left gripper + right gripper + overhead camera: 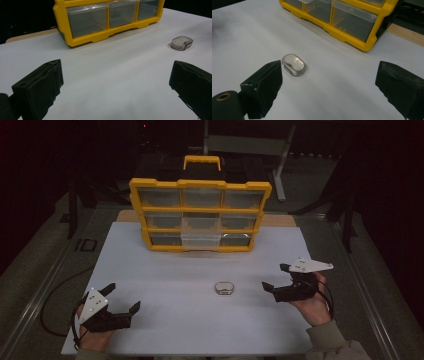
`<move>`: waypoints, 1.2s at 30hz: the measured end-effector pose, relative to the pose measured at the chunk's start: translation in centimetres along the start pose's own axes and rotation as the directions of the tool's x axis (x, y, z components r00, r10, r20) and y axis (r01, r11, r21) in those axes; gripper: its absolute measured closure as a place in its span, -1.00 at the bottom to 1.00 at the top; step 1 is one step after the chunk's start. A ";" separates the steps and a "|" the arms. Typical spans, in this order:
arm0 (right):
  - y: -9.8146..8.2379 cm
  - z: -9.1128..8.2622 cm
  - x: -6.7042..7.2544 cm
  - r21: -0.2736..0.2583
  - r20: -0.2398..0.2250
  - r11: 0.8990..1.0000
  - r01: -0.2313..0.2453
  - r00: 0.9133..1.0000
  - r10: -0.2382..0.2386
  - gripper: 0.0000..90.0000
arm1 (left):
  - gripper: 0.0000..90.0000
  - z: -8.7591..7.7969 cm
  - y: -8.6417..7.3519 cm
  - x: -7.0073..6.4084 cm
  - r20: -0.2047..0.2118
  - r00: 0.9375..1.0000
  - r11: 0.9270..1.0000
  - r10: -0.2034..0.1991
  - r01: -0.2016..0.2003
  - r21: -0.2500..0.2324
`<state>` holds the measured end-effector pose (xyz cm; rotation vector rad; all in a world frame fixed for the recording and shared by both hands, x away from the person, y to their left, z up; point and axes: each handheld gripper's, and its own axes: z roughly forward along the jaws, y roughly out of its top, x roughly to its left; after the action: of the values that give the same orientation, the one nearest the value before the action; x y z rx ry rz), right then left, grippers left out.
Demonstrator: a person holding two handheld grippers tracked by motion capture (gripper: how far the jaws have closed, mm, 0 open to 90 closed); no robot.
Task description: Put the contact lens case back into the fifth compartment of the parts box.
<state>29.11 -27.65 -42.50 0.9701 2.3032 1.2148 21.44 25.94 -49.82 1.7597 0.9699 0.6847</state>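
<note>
Small clear case (224, 288) lies on the white table (165, 270), in front of the yellow drawer cabinet (200, 215). Right gripper (275, 277) sits just right of the case, jaws spread, empty. Left gripper (122, 297) rests well left of it, likewise released.

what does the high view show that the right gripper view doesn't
High view alone: the person's hands, the left gripper open at near left, the organizer's black-and-yellow handle, all nine drawers, the bottom-middle drawer pulled forward. Right gripper view alone: a close look at the small case's clear domed lid. Both: the yellow organizer, the white table, the open right gripper.
</note>
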 end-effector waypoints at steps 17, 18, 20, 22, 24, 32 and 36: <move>2.5 2.4 0.0 0.079 -0.005 0.997 0.024 1.000 -0.023 -0.84 | -1.00 -0.1 0.0 0.1 -0.012 1.000 1.000 -0.006 0.006 -0.003; 2.6 2.7 0.0 0.095 -0.004 0.995 0.029 1.000 -0.029 -0.84 | -1.00 -0.1 0.0 0.1 -0.012 1.000 1.000 -0.004 0.004 -0.002; 2.7 2.9 0.0 0.105 -0.001 0.994 0.036 0.999 -0.036 -0.84 | -1.00 -0.1 0.0 0.1 -0.012 1.000 1.000 -0.002 0.002 0.000; 3.0 3.4 0.0 0.119 0.001 0.992 0.045 0.999 -0.046 -0.84 | -1.00 -0.1 0.0 0.1 -0.014 1.000 1.000 -0.002 0.002 0.002; 3.1 3.5 0.0 0.123 -0.003 0.991 0.049 0.999 -0.049 -0.84 | -1.00 -0.1 0.0 0.1 -0.015 1.000 1.000 -0.001 0.001 0.003; 4.0 5.4 0.1 0.194 -0.021 0.978 0.076 0.997 -0.073 -0.84 | -1.00 0.0 -0.1 0.1 -0.021 1.000 1.000 -0.003 0.003 0.006; 4.3 6.4 0.3 0.236 -0.031 0.966 0.102 0.995 -0.098 -0.84 | -1.00 0.0 -0.1 0.1 -0.021 1.000 1.000 -0.003 0.003 0.006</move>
<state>34.44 -22.08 -42.53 0.9093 2.5223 0.9278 21.45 26.11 -49.88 1.7591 0.9893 0.7008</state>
